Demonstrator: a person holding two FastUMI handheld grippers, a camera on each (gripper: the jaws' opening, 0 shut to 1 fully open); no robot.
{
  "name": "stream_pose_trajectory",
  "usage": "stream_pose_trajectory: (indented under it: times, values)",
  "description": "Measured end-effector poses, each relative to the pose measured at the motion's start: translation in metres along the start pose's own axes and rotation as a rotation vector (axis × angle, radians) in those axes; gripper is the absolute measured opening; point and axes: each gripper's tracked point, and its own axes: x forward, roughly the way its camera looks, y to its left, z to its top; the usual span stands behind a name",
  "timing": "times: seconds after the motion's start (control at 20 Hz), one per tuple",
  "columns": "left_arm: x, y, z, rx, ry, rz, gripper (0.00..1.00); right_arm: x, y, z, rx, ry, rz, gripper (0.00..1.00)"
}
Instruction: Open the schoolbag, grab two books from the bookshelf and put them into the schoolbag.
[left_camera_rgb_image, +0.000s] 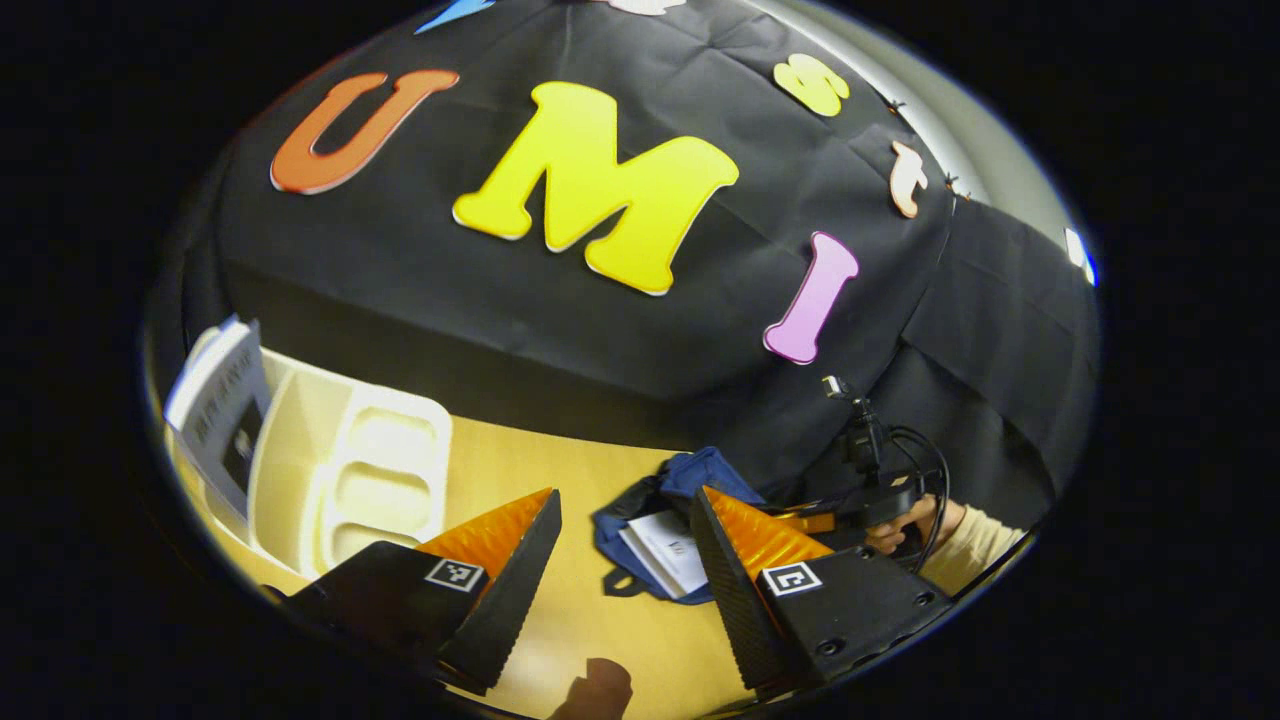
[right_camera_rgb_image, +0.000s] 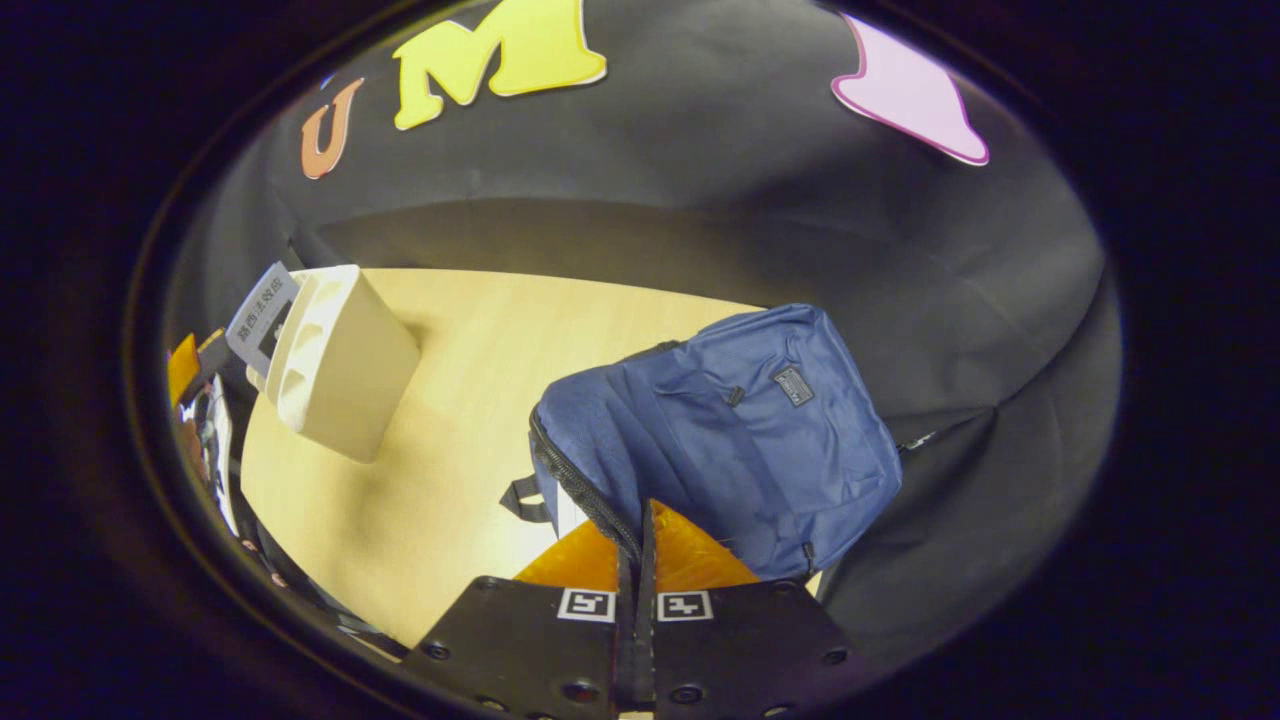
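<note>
While I held the bag's zipper edge pinched in my right gripper (right_camera_rgb_image: 634, 545), fingers clenched together at the bottom of that view, the blue schoolbag (right_camera_rgb_image: 740, 430) lay lower center-right on the table (right_camera_rgb_image: 470, 330), one book (left_camera_rgb_image: 668, 552) already inside. My left gripper (left_camera_rgb_image: 625, 570) hung spread wide, gripping nothing. Bookshelf (left_camera_rgb_image: 350, 470) sat lower left with another book (left_camera_rgb_image: 222, 410). Probably second-book step: next I'd swing left to it.

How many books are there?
2. One book stands in the cream bookshelf at the table's left; another book sticks out of the open blue schoolbag. More may be hidden inside the bag.
</note>
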Motion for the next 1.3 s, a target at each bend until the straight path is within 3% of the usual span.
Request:
stream_pose_trajectory:
  times: [0.1,0.25,0.3,0.5,0.65,0.8,1.0,1.3]
  values:
    - [-0.025,0.021,0.017,0.106,-0.004,0.059,0.86,0.001,0.001,-0.001,0.009,-0.002,-0.004,0.01]
    - [-0.055,0.070,0.048,0.298,-0.016,0.212,0.88,0.000,0.001,-0.002,0.016,-0.002,-0.016,0.01]
    - [-0.061,0.081,0.052,0.327,-0.004,0.246,1.00,0.001,0.000,-0.002,0.014,-0.003,-0.021,0.01]
    - [-0.078,0.127,0.077,0.376,0.029,0.387,1.00,-0.001,0.000,-0.003,0.019,0.001,-0.025,0.01]
    - [-0.088,0.161,0.092,0.367,0.047,0.479,0.98,-0.001,0.000,-0.002,0.023,-0.004,-0.024,0.01]
    - [-0.092,0.196,0.091,0.288,0.126,0.534,0.98,-0.001,-0.001,-0.002,0.018,-0.007,-0.022,0.01]
    - [-0.077,0.235,0.072,0.181,0.305,0.530,0.98,-0.002,-0.002,-0.003,0.022,-0.011,-0.022,0.01]
    - [-0.058,0.293,0.050,0.168,0.568,0.561,0.98,-0.006,-0.004,-0.006,0.010,-0.009,-0.028,0.01]
